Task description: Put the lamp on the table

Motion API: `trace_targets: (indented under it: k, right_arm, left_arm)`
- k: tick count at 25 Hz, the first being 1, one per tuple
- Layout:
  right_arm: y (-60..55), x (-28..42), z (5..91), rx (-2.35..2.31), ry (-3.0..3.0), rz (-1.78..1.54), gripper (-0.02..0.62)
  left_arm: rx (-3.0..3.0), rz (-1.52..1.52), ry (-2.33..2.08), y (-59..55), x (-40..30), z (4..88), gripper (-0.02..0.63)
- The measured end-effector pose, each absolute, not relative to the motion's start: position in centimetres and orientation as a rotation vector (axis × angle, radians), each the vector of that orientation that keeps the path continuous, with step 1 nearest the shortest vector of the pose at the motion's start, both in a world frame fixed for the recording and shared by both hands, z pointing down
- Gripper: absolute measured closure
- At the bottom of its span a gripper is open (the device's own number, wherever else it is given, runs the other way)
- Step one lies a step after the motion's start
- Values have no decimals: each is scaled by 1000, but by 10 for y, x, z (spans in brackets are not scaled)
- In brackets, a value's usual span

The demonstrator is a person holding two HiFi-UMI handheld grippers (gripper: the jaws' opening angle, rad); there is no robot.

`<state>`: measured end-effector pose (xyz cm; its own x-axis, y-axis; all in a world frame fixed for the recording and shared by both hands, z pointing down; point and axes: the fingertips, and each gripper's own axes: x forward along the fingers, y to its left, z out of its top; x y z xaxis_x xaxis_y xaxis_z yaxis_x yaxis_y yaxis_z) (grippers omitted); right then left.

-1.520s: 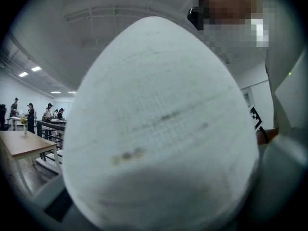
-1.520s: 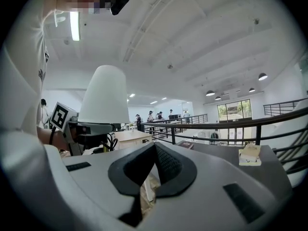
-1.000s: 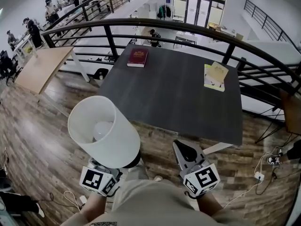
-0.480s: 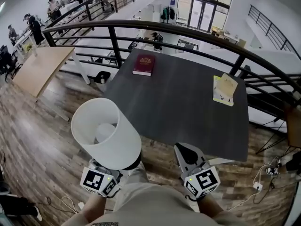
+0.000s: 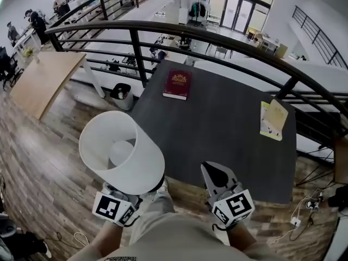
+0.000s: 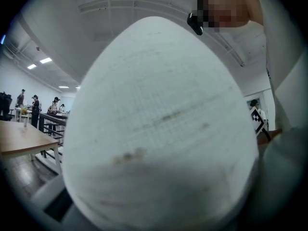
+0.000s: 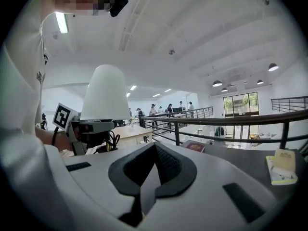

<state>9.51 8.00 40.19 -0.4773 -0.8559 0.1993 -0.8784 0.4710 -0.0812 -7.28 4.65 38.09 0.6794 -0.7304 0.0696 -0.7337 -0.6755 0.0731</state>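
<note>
The lamp (image 5: 122, 154) has a white cylindrical shade with a bulb inside; it stands upright out of my left gripper (image 5: 129, 196), low at the left of the head view. That shade (image 6: 159, 129) fills the left gripper view and hides the jaws, which are shut on the lamp's lower part. In the right gripper view the lamp (image 7: 106, 93) rises above the left gripper. My right gripper (image 5: 216, 174) is shut and empty, and its pads (image 7: 153, 170) meet. Both grippers hover just short of the near edge of the dark grey table (image 5: 217, 124).
A red book (image 5: 178, 84) lies at the table's far left and a yellow booklet (image 5: 273, 119) at its right edge. A black curved railing (image 5: 217, 39) runs behind the table. A light wooden table (image 5: 41, 78) stands to the left, over wood flooring.
The view has swung left, so the table, book and booklet now sit further right in the frame. Lamp and both grippers keep their places relative to the person.
</note>
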Motion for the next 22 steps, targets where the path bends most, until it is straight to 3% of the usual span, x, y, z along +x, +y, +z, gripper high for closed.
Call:
trace_targets:
  k: [10, 22]
  right_arm:
    - [-52, 46, 381, 1563, -2608, 249, 595]
    - [-125, 50, 383, 1579, -2609, 232, 595]
  left_arm:
    - [2856, 120, -1167, -77, -104, 370, 526]
    - [2834, 143, -1198, -140, -98, 372, 526]
